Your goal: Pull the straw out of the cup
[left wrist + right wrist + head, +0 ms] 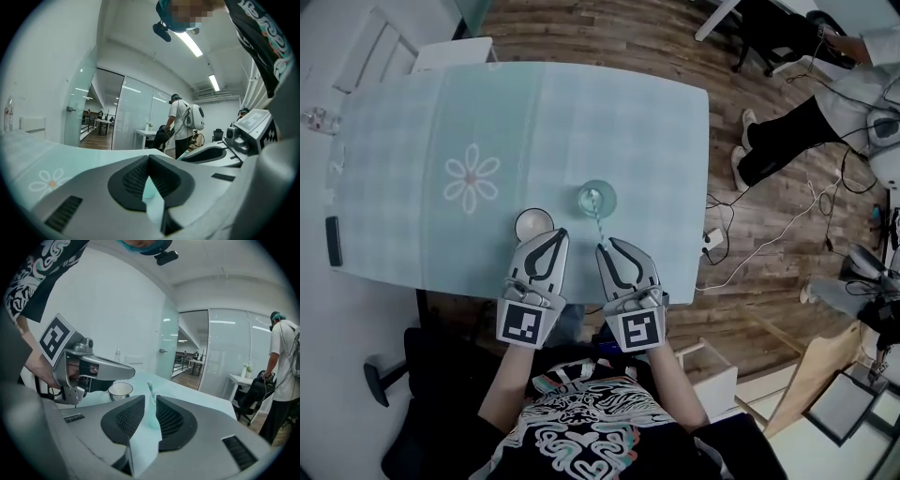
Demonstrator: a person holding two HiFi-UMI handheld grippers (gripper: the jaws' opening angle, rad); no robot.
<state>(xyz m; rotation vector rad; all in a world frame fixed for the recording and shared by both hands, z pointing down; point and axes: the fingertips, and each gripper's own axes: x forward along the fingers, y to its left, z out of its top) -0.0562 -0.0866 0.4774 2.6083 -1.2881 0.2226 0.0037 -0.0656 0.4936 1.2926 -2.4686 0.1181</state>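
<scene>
A clear glass cup stands on the pale green table. A striped straw leans out of it toward me. My right gripper is at the straw's upper end. In the right gripper view its jaws stand a narrow gap apart, with the straw's tip and the glass showing in that gap. The straw looks thinner than the gap. My left gripper hovers beside a white cup. Its jaws meet at the tips with nothing between them.
The white cup sits just left of the glass. A dark phone lies at the table's left edge. Both grippers hang over the table's near edge. A seated person and floor cables are off to the right.
</scene>
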